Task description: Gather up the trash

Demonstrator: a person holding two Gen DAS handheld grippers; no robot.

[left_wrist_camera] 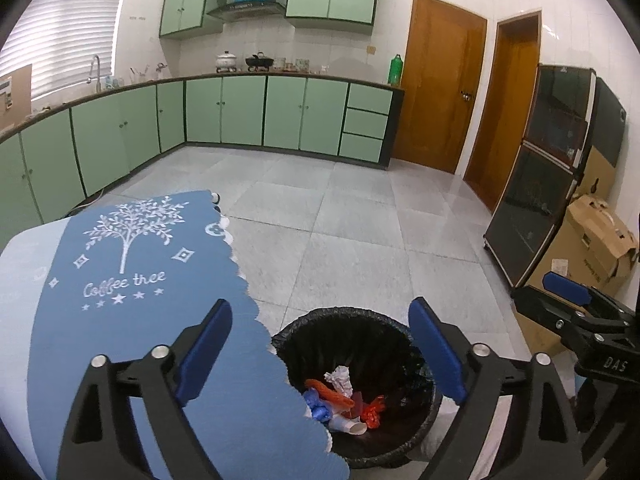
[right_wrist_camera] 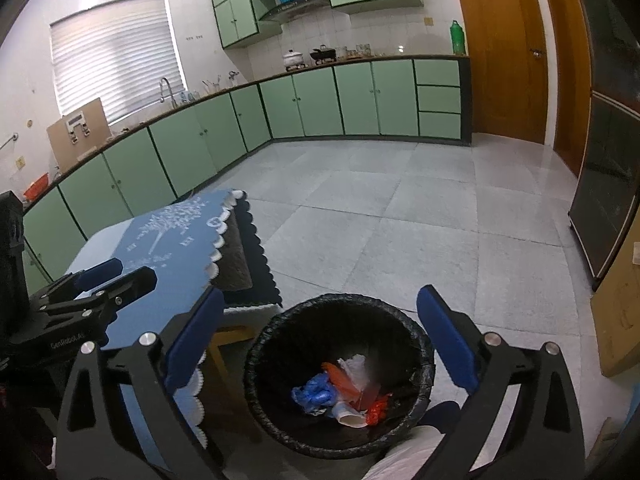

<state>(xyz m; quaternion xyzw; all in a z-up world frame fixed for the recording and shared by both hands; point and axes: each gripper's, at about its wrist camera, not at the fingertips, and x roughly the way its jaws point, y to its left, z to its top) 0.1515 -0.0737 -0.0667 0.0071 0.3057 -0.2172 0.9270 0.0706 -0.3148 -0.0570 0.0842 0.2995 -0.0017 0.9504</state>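
Hovering over the black-lined bin (right_wrist_camera: 340,376), I have both tools spread wide with nothing between the pads — my right gripper (right_wrist_camera: 320,344) sits almost squarely above its mouth, my left gripper (left_wrist_camera: 320,356) above its table-side rim, so the right is the nearer of the two. The bin stands on the floor just beside the table with the blue cloth (left_wrist_camera: 152,280), below and ahead of both tools. Inside it lie the collected scraps: a crumpled blue bag (right_wrist_camera: 314,394), red-orange wrappers (right_wrist_camera: 376,408), white paper (left_wrist_camera: 339,378) and a small cup (right_wrist_camera: 352,420). No loose trash shows on the cloth, so the collecting looks close to finished.
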